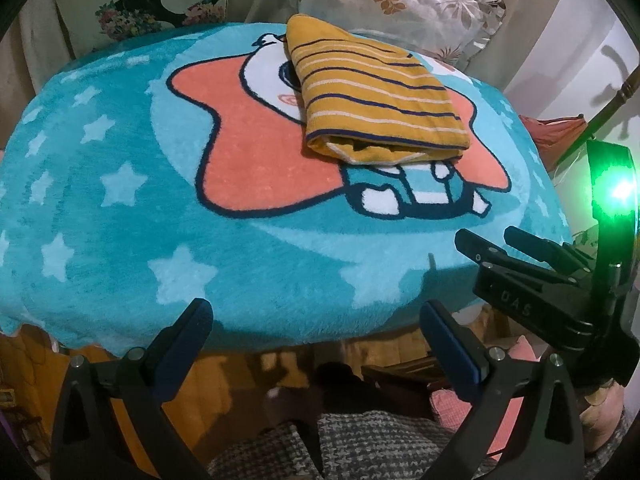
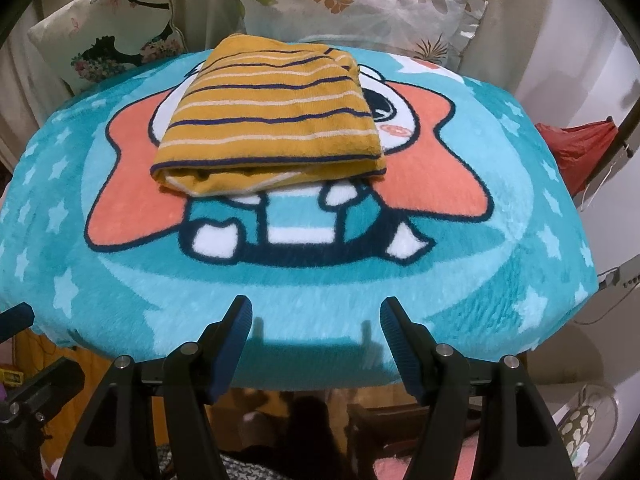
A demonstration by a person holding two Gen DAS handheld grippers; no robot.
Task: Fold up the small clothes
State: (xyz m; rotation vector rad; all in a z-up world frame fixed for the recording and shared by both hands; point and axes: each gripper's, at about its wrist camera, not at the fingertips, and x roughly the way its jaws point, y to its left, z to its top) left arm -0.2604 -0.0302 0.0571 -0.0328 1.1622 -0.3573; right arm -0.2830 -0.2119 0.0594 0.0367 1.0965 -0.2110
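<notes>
I see the striped shirt (image 2: 268, 116) lying folded on the far middle of the blue blanket (image 2: 320, 300), over the cartoon figure. My left gripper (image 1: 316, 332) and right gripper (image 2: 316, 336) hang at the near edge, both spread wide, gripping nothing. Two cushions (image 2: 360, 4) sit beyond.

Home living space, fleecy cartoon blanket (image 2: 320, 292) as work surface, floral cushions (image 2: 352, 4) against the backrest behind
</notes>
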